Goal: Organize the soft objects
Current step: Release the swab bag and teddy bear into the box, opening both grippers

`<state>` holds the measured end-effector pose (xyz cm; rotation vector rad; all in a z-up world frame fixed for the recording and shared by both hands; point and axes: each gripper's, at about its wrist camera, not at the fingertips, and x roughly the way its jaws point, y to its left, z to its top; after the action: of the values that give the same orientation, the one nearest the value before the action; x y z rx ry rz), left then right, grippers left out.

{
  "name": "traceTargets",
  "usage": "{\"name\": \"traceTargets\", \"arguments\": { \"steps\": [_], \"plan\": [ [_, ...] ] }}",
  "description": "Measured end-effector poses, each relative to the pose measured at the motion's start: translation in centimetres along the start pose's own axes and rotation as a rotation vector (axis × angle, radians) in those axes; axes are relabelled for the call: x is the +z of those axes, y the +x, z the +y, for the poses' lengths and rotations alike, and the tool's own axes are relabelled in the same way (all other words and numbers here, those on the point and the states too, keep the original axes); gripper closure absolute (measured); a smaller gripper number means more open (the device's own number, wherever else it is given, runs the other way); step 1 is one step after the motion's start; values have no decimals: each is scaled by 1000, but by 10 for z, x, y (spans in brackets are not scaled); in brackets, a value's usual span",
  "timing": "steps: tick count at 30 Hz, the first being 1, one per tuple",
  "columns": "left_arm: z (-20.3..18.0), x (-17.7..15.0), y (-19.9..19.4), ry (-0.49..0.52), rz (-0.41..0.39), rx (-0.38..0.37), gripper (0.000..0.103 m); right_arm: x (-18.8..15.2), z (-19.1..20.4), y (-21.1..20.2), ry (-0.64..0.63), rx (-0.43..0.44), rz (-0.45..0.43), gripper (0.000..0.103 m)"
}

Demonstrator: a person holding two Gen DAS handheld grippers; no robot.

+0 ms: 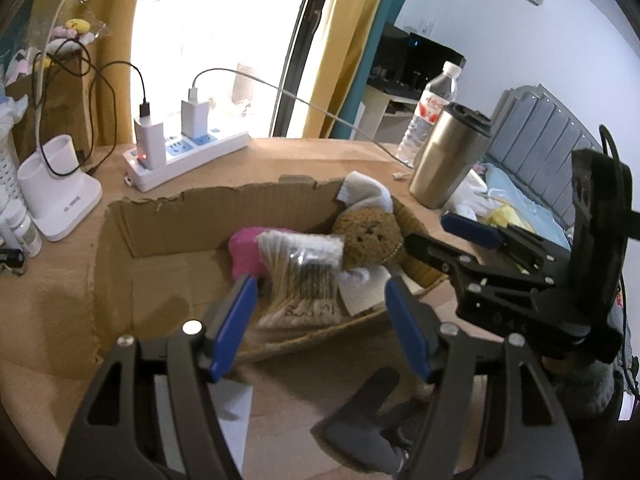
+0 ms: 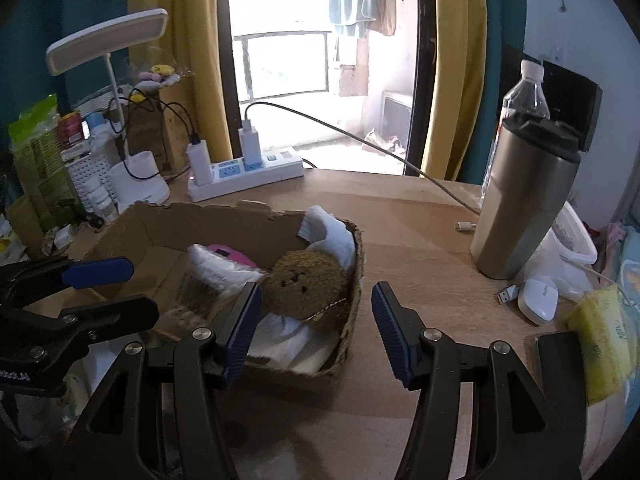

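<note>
- Hovering both grippers over the near side of the cardboard box (image 1: 160,220) on the table (image 2: 420,240); both point down at an angle.
- Left gripper (image 1: 320,320): fingers parted at a middling width, nothing between the blue pads (image 1: 232,320). Bag of cotton swabs (image 1: 300,276) sits just beyond them, not touched.
- Right gripper (image 2: 316,328): fingers also parted about halfway, empty. Its left pad lines up with the box's near right part; its right pad is over bare table.
- Soft things all lie in the box's right end:
  - brown plush bear (image 2: 306,284), face up, against the right wall
  - white cloth (image 2: 332,236) behind the bear in the far right corner, draped over the rim
  - pink soft item (image 1: 244,252) left of the bear, partly under the swab bag
  - white paper or cloth under the bear; cannot tell which
- Left half of the box floor is bare cardboard.
- Steel tumbler (image 2: 524,200) and water bottle (image 2: 524,92) stand right of the box, well apart from it.
- Power strip (image 2: 248,172) with two chargers sits behind the box.
</note>
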<state>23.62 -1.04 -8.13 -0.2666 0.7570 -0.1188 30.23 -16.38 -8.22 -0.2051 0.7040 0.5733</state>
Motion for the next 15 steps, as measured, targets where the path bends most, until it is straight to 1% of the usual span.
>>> {"name": "traceTargets", "arguments": {
  "steps": [15],
  "plan": [
    [5,-16,-38,-5,-59,6,34,-9,30,-34,-23,5,-25,43]
  ]
}}
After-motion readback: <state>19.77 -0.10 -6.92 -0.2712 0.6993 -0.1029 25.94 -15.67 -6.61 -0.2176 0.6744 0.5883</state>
